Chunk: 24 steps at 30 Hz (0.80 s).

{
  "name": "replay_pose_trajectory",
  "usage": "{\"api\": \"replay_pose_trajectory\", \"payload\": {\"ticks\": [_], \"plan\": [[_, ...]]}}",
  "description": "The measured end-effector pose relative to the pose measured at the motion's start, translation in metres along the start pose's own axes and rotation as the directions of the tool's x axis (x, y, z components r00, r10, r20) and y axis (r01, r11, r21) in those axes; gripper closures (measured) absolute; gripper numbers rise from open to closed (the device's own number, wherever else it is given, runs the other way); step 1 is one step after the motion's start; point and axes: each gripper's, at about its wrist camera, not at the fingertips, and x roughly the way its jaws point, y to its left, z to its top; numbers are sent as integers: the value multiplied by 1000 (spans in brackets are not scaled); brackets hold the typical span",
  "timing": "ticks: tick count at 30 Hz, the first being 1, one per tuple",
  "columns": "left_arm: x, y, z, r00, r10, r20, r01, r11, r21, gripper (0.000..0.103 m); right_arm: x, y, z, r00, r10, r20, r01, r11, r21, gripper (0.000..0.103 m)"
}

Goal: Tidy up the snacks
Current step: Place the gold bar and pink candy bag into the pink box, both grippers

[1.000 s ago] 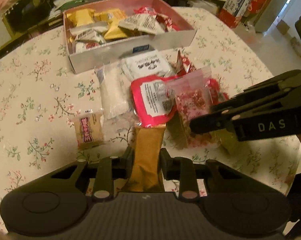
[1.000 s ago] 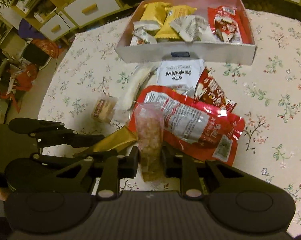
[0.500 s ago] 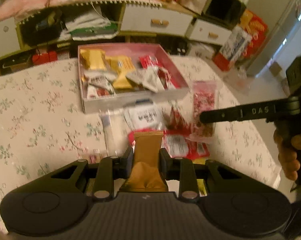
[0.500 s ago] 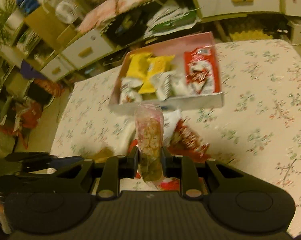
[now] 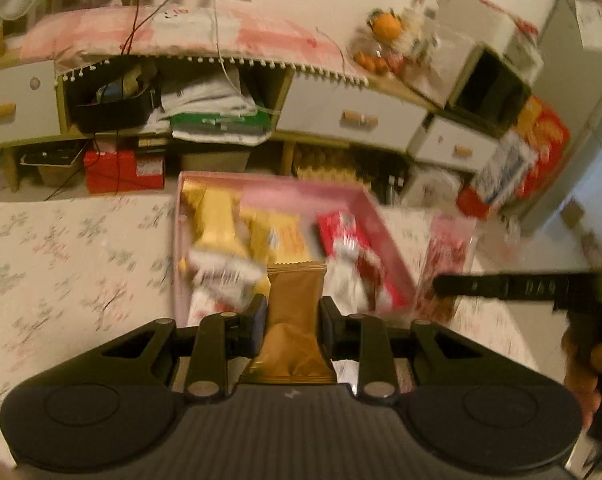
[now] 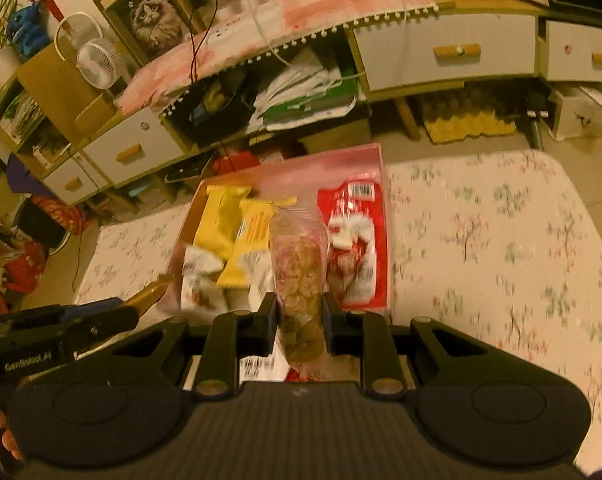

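Two grippers are each clamped on a snack, both raised in front of the pink box. Nearest in the left wrist view, the left gripper (image 5: pixel 292 316) has its fingers closed tight on a brown foil packet (image 5: pixel 295 320), which stands upright between the pads with its crimped top edge toward the box. In the right wrist view, the right gripper (image 6: pixel 300 316) is pinched shut on a clear bag of pinkish round crackers (image 6: pixel 300 276), also upright, its sealed top rising in front of the box's contents.

Beyond both sets of fingers, the pink box (image 6: pixel 285 162) sits on a table covered by a floral tablecloth (image 6: pixel 493 248). Inside it, yellow packets (image 6: pixel 237 232) lie on the left, small white wrappers (image 6: pixel 199 268) lie near the front left, and a red-and-white bag (image 6: pixel 355 240) lies along the right wall. From the left wrist view the right gripper appears as a dark bar on the right, its bag hanging just outside the box's right wall; the view is motion-blurred, so finer detail is unclear.

Farther back, past the table edge, stands a low cabinet with white drawers (image 6: pixel 445 54) and an open shelf stuffed with papers and bags.
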Motion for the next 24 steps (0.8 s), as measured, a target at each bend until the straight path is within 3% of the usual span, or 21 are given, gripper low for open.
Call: {"api": "replay_pose_trajectory", "payload": {"ticks": [7,11,14,16,18,21,24], "plan": [[52,-9,30,994,-70,85,81,986,-142,70,30,-1,37,999,-3,40,3,1000,8,83],[88,-12,34,991,-82,102,105,962,-252,70,53,0,49,999,-26,42,27,1000,-10,83],[106,-13,34,992,-68,109,96,956,-278,70,67,-4,49,999,-48,22,48,999,-4,83],[115,-8,33,993,-70,95,96,951,-296,65,75,-13,49,999,-34,3,34,999,26,82],[113,-3,30,994,-49,97,76,950,-303,45,74,-27,48,1000,22,4,-22,994,103,77],[100,-3,28,992,-40,118,71,960,-271,39,62,-33,47,998,49,31,-53,987,152,69],[84,-2,31,992,-45,119,75,963,-258,39,47,-30,44,999,32,35,-37,989,143,69]]}}
